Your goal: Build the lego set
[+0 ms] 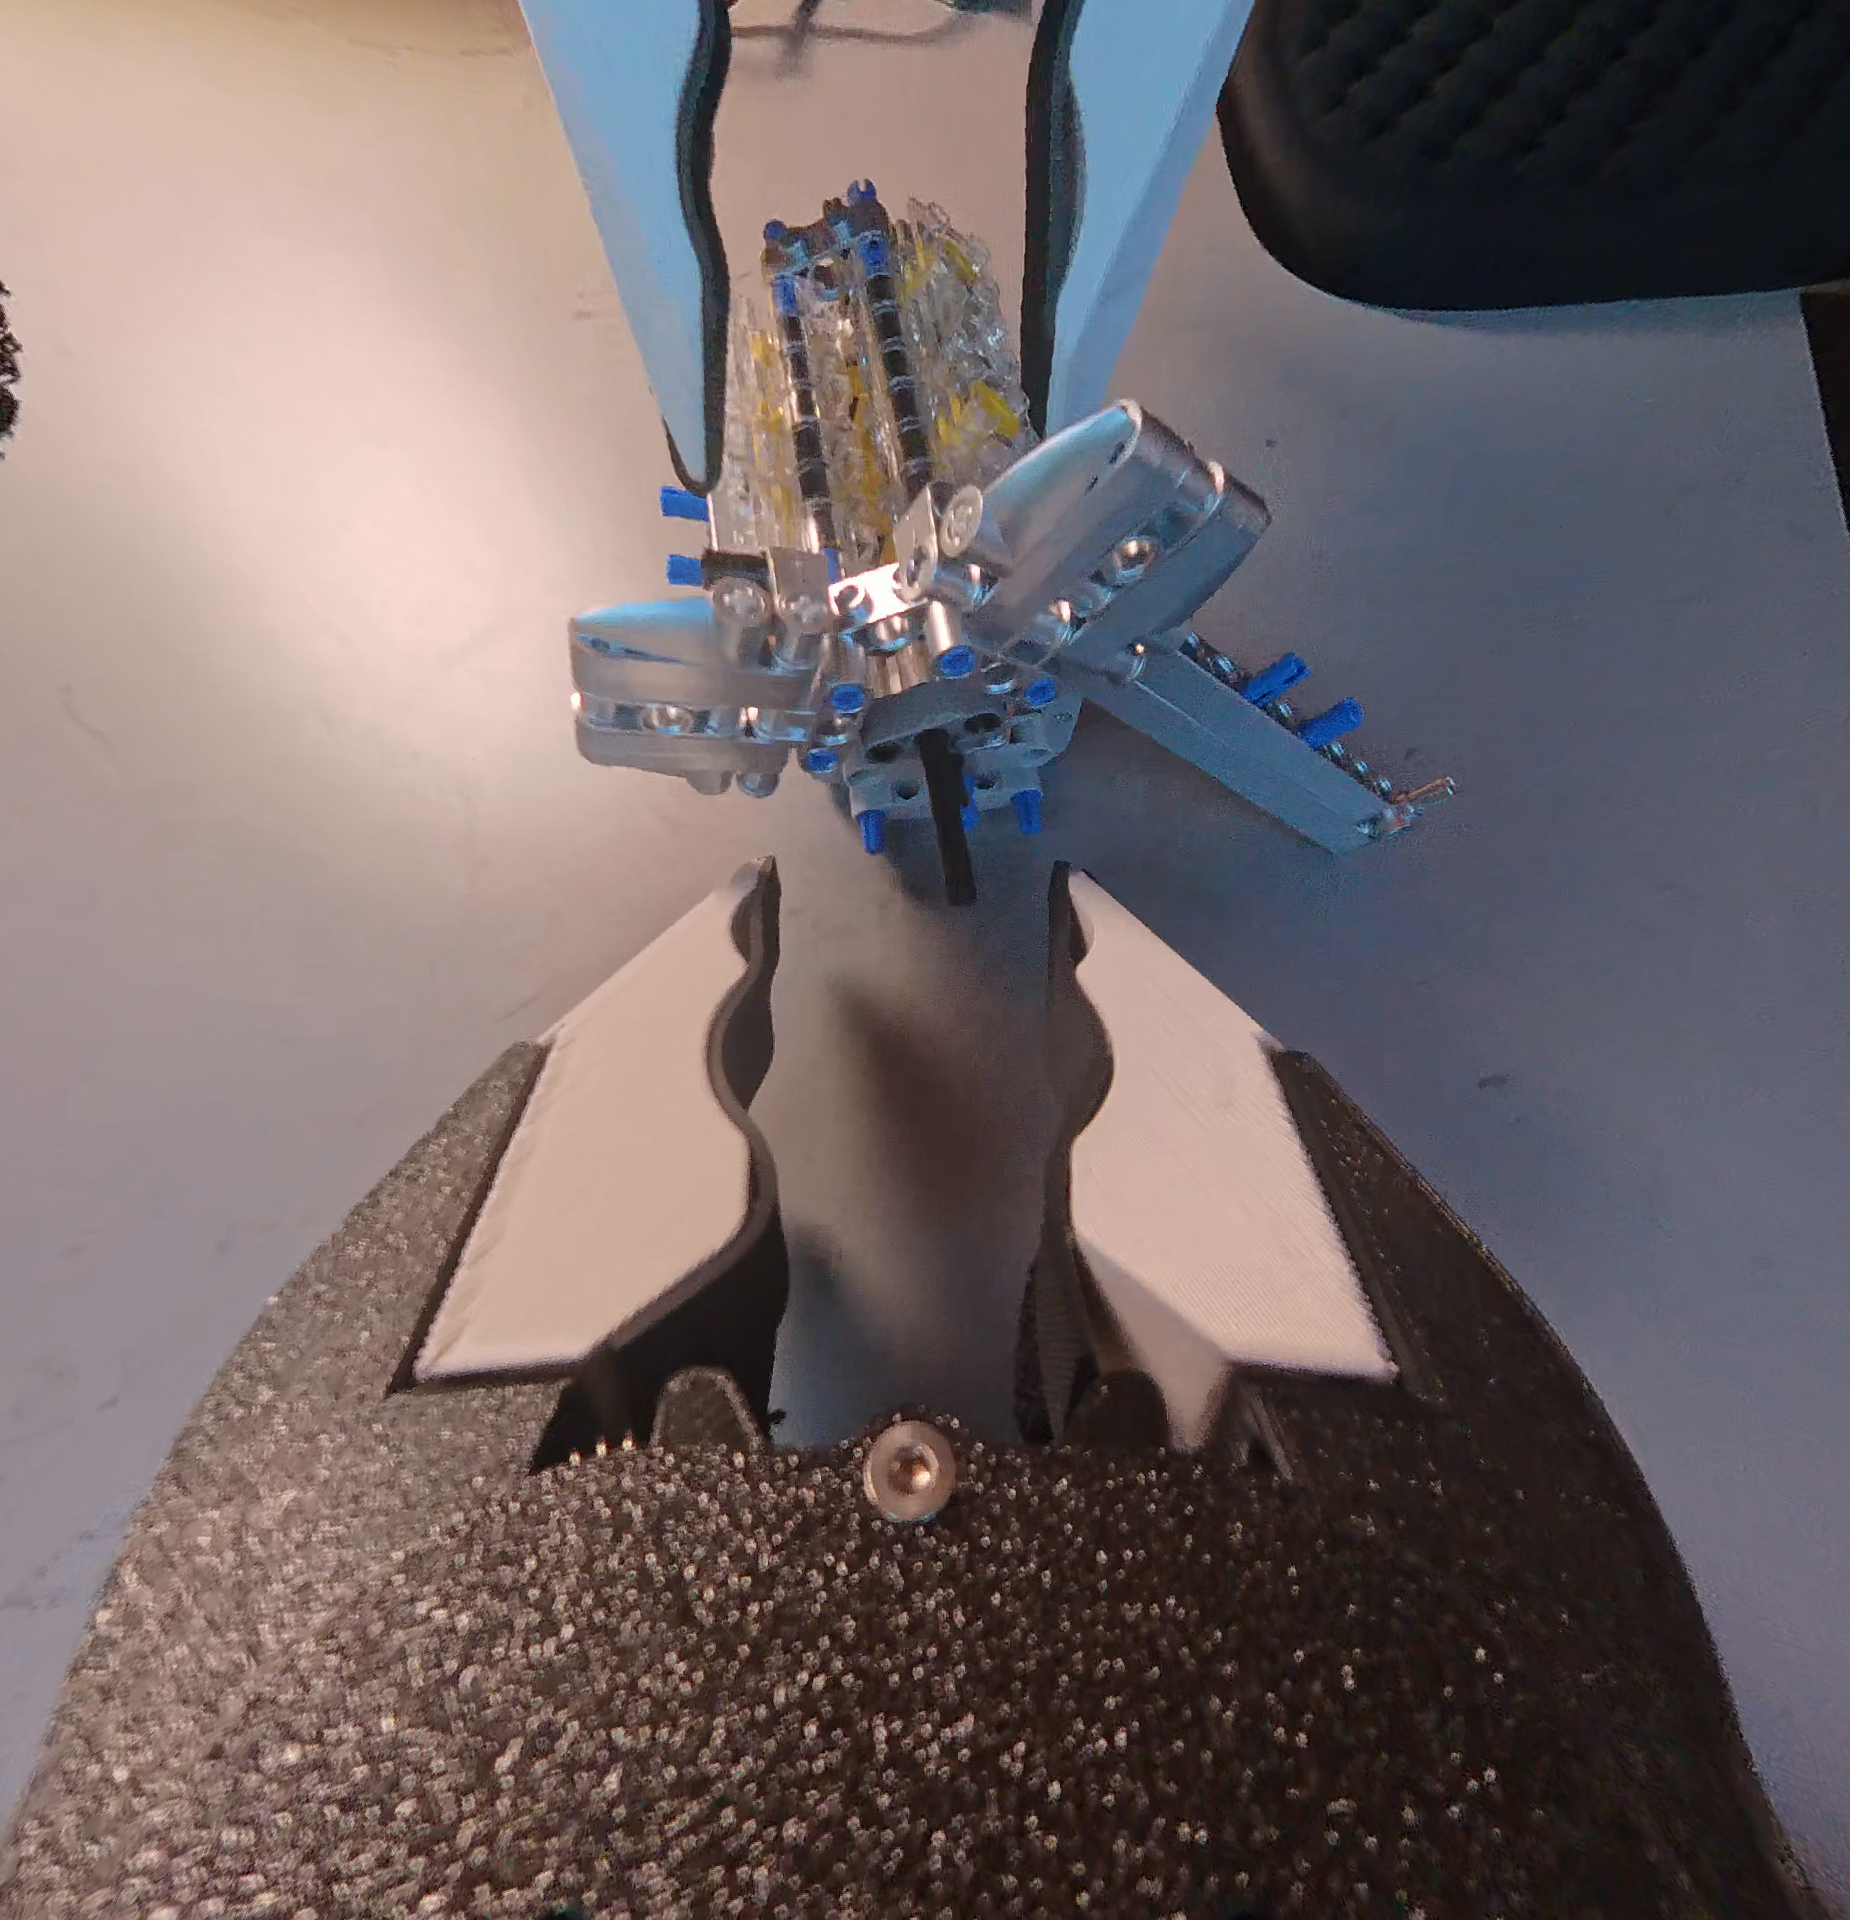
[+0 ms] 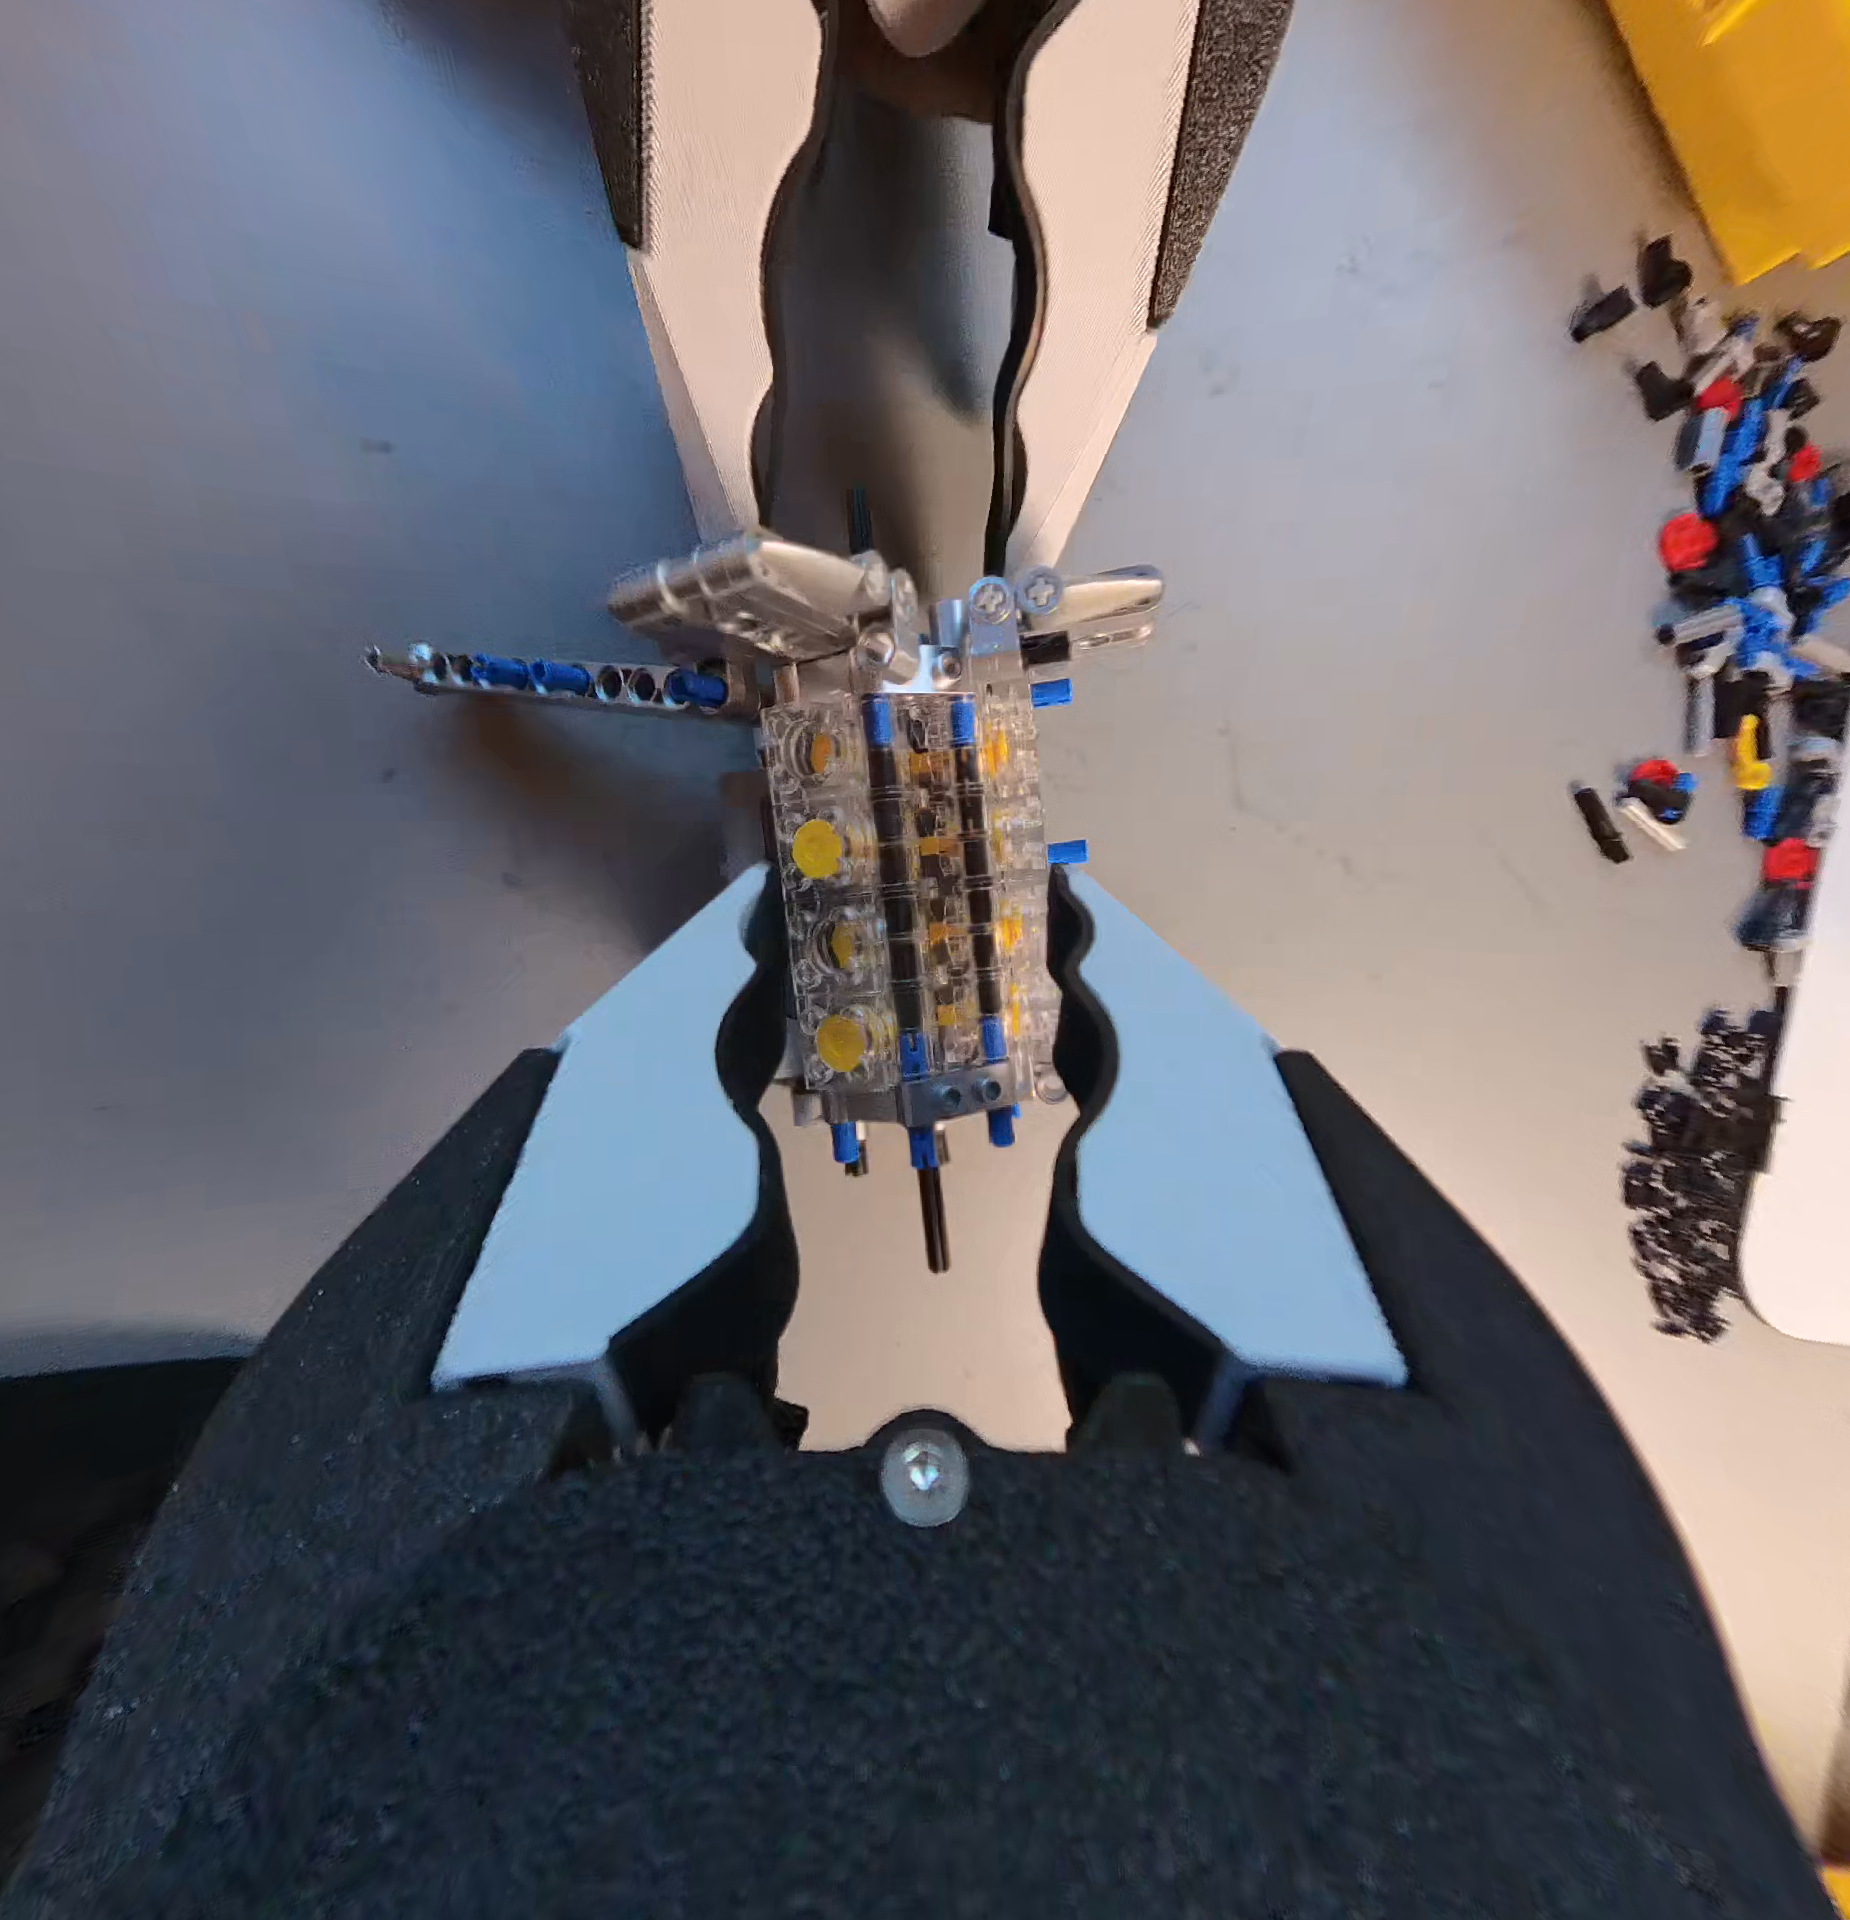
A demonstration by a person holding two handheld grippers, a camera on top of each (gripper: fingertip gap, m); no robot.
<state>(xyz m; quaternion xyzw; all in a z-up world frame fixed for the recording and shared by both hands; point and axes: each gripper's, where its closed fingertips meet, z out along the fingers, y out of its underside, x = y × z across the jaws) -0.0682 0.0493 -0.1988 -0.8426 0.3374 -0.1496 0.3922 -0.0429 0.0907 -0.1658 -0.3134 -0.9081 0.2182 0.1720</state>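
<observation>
Both grippers meet over one toy-brick engine model (image 2: 916,894), and my right gripper (image 2: 916,883) has its two fingers clamped on the clear cylinder block, one pad on each long side, holding it just above the pale table (image 2: 277,312). My left gripper (image 1: 916,883) faces it from the far end with its fingers spread and nothing between them; the black axle (image 1: 950,831) sticking out of the model's grey end points into that gap without touching either pad. A long grey beam (image 1: 1243,753) studded with blue pins juts sideways from the model, and two silver curved panels (image 1: 1097,499) flare at the grey end. I judge the weak point to be the grip itself: the clear block is smooth and held only by its sides, so a push along the axle could slide or twist it, and the side beam could catch on a finger. Loose small parts (image 2: 1752,644) lie in a heap well off to my right, near a yellow bag (image 2: 1773,114) and a black pile (image 2: 1700,1174). A black chair seat (image 1: 1565,135) sits past the table edge, and the tabletop directly under the model shows bare.
</observation>
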